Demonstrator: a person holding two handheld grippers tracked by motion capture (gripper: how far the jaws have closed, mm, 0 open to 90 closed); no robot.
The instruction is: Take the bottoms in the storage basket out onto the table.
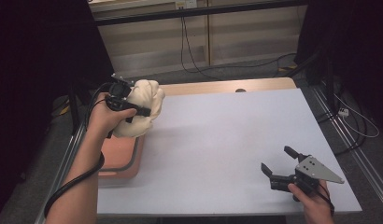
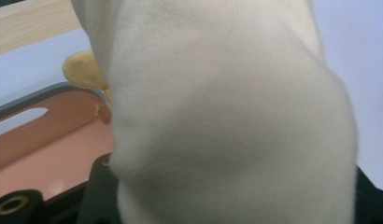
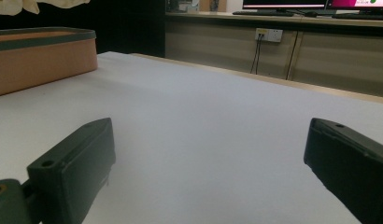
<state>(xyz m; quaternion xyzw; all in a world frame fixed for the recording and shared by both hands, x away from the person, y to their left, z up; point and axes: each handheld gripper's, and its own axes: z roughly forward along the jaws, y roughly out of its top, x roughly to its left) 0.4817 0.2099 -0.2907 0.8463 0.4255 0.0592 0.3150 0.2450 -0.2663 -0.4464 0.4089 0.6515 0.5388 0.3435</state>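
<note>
Bin (image 1: pixel 116 163): salmon-coloured, grey-rimmed, at the near-left edge of the tabletop (image 1: pixel 217 140); the left gripper view shows its floor bare where visible, with a slot handle in one wall.
Left claw (image 1: pixel 136 111): raised above the far end of the bin, clenched on the cream cloth bundle (image 1: pixel 142 112); the jaws press into the side of the fabric.
Cream cloth bundle: soft, bunched, held clear of the tabletop and of the bin; the left gripper view shows ribbed knit fabric close to the lens and a small yellow part (image 2: pixel 82 70) showing behind it, nature unclear.
Tabletop: pale sheet over a wooden board, bare across the middle.
Right claw (image 1: pixel 280 163): low over the near-right corner, released, jaws well apart, nothing between them.
Risk, slippage: the grip takes a fold only, in my judgement; loose fabric could slide out and drop back into the bin or onto its rim.
Risk, snagging: hanging cloth could catch the bin wall if carried rightward low.
Risk, handover: the idle claw is well apart from the bundle; a one-sided hold leaves the bundle free to unroll.
</note>
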